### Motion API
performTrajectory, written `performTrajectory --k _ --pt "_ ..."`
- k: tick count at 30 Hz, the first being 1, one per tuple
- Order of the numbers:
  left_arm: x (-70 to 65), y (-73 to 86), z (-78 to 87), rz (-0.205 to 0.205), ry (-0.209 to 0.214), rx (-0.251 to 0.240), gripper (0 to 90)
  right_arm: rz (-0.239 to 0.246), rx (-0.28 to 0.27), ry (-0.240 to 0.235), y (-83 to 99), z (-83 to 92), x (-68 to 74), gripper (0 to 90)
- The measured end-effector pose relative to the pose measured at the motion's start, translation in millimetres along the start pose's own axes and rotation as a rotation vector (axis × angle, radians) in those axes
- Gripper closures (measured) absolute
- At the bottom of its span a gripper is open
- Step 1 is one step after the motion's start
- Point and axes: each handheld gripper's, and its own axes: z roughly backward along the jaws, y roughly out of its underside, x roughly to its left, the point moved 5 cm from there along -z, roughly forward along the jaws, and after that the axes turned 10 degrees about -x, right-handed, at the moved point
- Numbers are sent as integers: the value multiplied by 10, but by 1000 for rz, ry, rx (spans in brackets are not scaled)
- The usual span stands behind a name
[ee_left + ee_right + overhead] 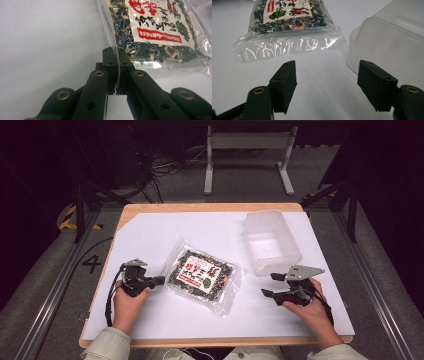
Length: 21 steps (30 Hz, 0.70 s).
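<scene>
We pinch the clear plastic seaweed packet [202,276] edge with our left gripper [117,72], right gripper [327,85] open, ready to lift it toward the translucent plastic bin [272,242].

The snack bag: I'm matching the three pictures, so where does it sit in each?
High view: snack bag at centre, left of the clear tub.
Left gripper view: upper right, clear edge pinched by the left gripper.
Right gripper view: upper left.
Shared landmark: its red-and-white label.

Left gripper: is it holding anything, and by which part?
Yes: the left gripper is shut on the snack packet, pinching its clear sealed edge.
</scene>
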Motion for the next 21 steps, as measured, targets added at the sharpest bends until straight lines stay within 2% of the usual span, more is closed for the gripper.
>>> performTrajectory --k 1,6,10,16,17,21 --pt "0 0 0 0 0 0 890 0 0 0 0 0 0 316" --pt "-37 -104 110 12 23 -68 892 1 -1 5 1 6 -6 316" --pt "-110 -192 198 -9 27 -112 893 2 0 6 -3 3 -3 316" --pt "-208 -304 316 -23 54 -171 893 5 -4 10 -10 14 -3 317" --pt "-240 -333 346 -20 69 -184 893 5 -5 11 -9 18 -3 317" --pt "-311 -432 453 -52 86 -224 894 2 -10 14 -16 36 -9 317"
